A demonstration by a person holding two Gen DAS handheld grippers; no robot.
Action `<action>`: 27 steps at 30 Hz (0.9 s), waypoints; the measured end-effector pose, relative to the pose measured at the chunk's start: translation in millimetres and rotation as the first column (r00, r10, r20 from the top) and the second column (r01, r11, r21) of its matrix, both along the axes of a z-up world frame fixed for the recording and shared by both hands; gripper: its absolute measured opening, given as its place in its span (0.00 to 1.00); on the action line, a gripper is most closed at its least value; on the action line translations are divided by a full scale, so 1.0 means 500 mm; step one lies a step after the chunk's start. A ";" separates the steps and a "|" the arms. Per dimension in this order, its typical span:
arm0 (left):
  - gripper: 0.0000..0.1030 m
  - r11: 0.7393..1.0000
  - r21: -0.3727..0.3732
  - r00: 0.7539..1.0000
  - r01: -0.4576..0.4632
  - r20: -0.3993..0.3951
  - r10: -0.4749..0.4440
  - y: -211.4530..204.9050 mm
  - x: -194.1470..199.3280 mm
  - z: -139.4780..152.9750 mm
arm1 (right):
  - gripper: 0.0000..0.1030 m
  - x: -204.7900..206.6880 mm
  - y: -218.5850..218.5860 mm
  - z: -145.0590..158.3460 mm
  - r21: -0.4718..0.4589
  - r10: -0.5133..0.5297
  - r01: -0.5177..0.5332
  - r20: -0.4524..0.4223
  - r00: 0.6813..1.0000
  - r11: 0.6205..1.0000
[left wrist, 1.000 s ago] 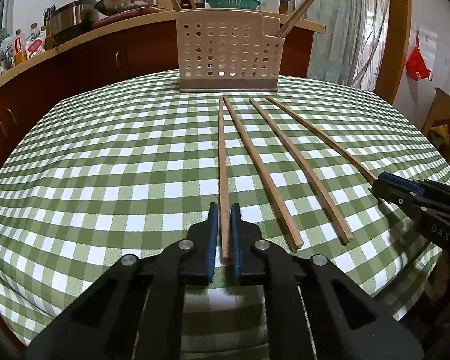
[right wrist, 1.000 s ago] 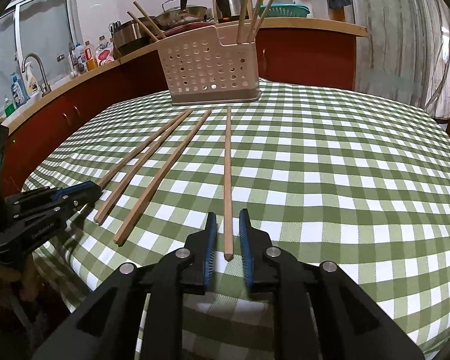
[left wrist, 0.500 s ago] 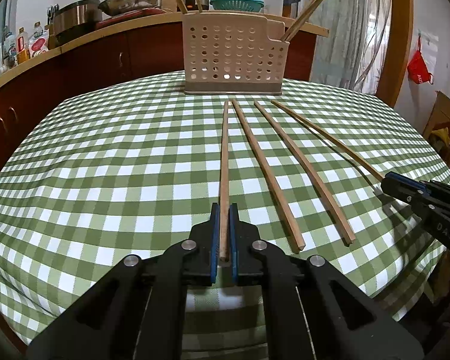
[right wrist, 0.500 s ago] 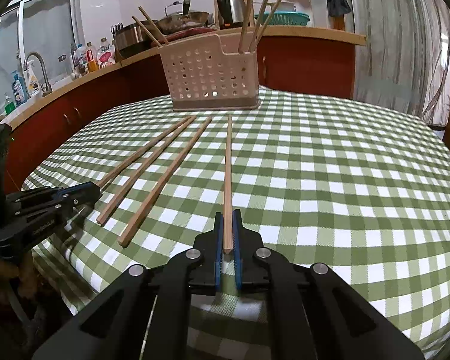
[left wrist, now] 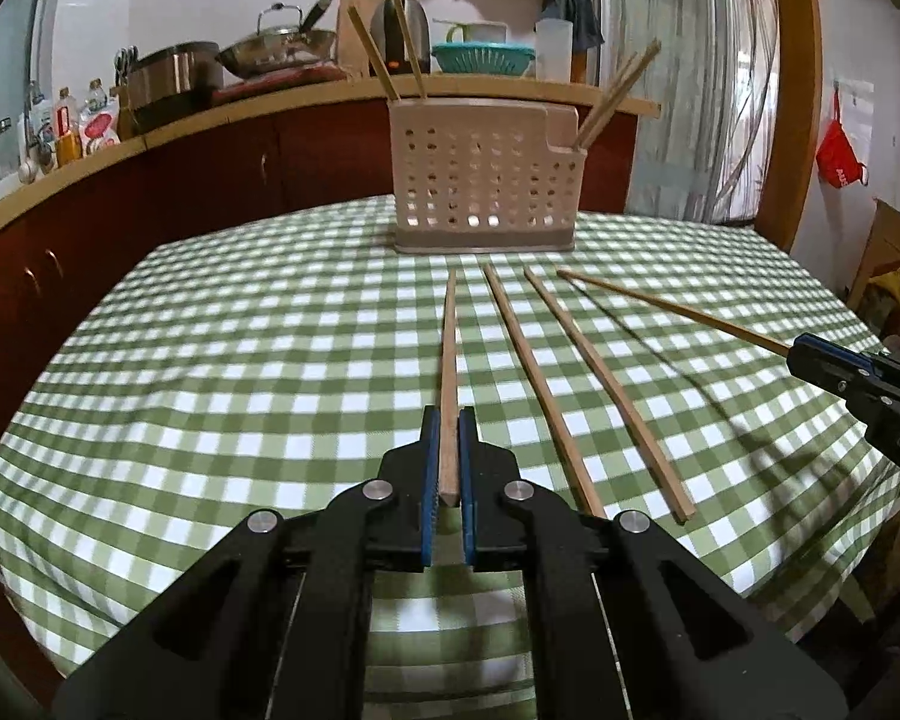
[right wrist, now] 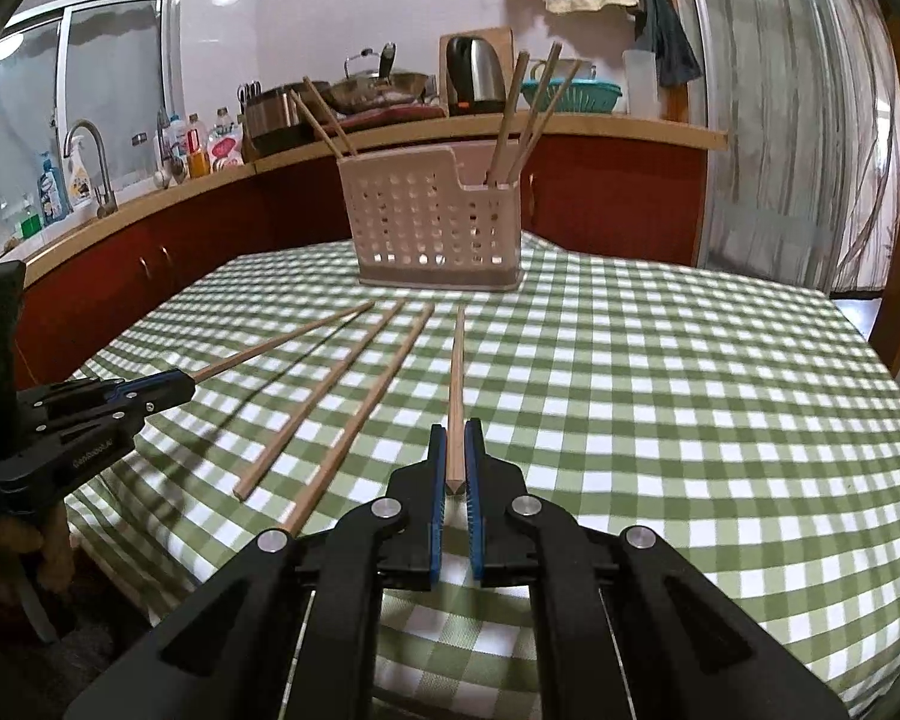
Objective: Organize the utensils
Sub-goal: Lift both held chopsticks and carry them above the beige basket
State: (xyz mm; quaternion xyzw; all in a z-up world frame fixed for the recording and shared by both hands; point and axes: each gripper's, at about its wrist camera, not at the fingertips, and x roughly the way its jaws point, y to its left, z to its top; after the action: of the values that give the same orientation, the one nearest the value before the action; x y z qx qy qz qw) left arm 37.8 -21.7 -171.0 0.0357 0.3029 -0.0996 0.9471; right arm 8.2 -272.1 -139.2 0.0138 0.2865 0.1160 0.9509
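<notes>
Both clamped on chopstick butt ends: left gripper (left wrist: pixel 449 462) holds the leftmost chopstick (left wrist: pixel 449 360), right gripper (right wrist: pixel 456 468) the rightmost chopstick (right wrist: pixel 457 378). Long axes point straight ahead at the perforated holder (left wrist: pixel 483 180); neither arm looks clearly nearer.

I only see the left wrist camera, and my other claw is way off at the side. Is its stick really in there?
Observer: Yes. The right wrist camera shows the right claw shut on a long wooden chopstick, whose blunt end sits between the blue pads.
Child: Is my left stick off the table?
Observer: From there, the left claw holds its thin wooden chopstick above the green-and-white checked tablecloth, with a shadow beneath.
Child: Anything else I miss?
Observer: A silver curved tap stands on the counter beside the window.
</notes>
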 end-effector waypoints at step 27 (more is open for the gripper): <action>0.06 0.997 -0.071 0.982 -0.004 0.187 0.017 0.045 -0.056 0.182 | 0.07 -0.045 -0.012 0.151 0.004 -0.007 0.006 0.184 0.983 1.000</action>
State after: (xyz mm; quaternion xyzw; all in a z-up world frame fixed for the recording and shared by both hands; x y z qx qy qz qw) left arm 9.6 0.8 -80.2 0.0102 0.2090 -0.1015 0.9726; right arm -14.2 -278.0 -63.6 0.0057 0.1971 0.1143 0.9737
